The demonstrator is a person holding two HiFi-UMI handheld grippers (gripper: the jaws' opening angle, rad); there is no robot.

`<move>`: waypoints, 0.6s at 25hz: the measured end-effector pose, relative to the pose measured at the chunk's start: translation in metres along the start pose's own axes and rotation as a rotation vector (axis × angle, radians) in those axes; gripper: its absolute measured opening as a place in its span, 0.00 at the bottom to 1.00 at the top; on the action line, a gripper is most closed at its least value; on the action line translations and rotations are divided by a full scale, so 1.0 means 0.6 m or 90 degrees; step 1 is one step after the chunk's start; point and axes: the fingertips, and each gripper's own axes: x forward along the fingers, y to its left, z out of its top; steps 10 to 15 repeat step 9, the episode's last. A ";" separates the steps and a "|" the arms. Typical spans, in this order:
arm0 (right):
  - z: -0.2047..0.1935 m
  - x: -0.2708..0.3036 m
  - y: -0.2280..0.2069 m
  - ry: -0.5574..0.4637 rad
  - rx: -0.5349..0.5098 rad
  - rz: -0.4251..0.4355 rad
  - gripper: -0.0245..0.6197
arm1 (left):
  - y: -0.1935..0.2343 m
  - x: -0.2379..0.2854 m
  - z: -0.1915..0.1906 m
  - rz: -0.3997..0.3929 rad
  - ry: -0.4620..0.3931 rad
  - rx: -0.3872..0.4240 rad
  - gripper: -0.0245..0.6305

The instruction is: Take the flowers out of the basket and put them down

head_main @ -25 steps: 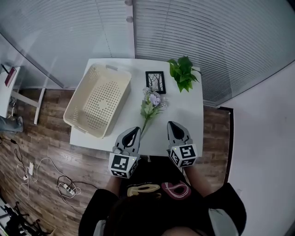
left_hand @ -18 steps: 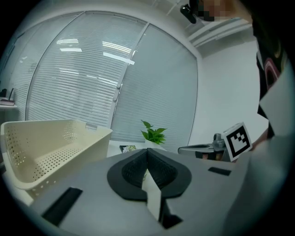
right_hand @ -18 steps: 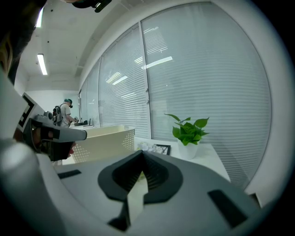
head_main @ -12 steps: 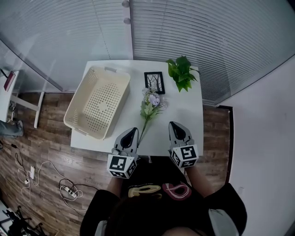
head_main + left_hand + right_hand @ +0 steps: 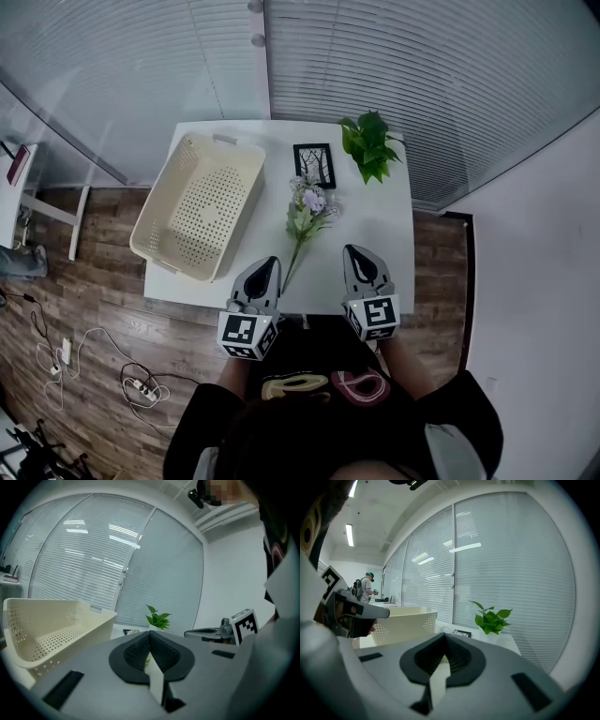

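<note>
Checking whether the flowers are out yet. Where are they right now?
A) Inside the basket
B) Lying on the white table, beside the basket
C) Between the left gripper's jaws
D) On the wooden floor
B: the flowers lie flat on the white table, to the right of the basket, which has nothing in it.

Lay bare on the right of the table (image 5: 386, 234); blocked left of centre by basket (image 5: 199, 206), mid-frame by flowers (image 5: 306, 217).
</note>
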 end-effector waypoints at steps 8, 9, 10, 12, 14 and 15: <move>0.005 0.003 0.010 -0.006 -0.004 0.005 0.05 | 0.007 -0.002 -0.012 0.004 0.010 -0.014 0.06; 0.006 0.003 0.011 -0.006 -0.005 0.006 0.05 | 0.007 -0.001 -0.012 0.004 0.011 -0.010 0.06; 0.006 0.003 0.011 -0.006 -0.005 0.006 0.05 | 0.007 -0.001 -0.012 0.004 0.011 -0.010 0.06; 0.006 0.003 0.011 -0.006 -0.005 0.006 0.05 | 0.007 -0.001 -0.012 0.004 0.011 -0.010 0.06; 0.006 0.003 0.011 -0.006 -0.005 0.006 0.05 | 0.007 -0.001 -0.012 0.004 0.011 -0.010 0.06; 0.006 0.003 0.011 -0.006 -0.005 0.006 0.05 | 0.007 -0.001 -0.012 0.004 0.011 -0.010 0.06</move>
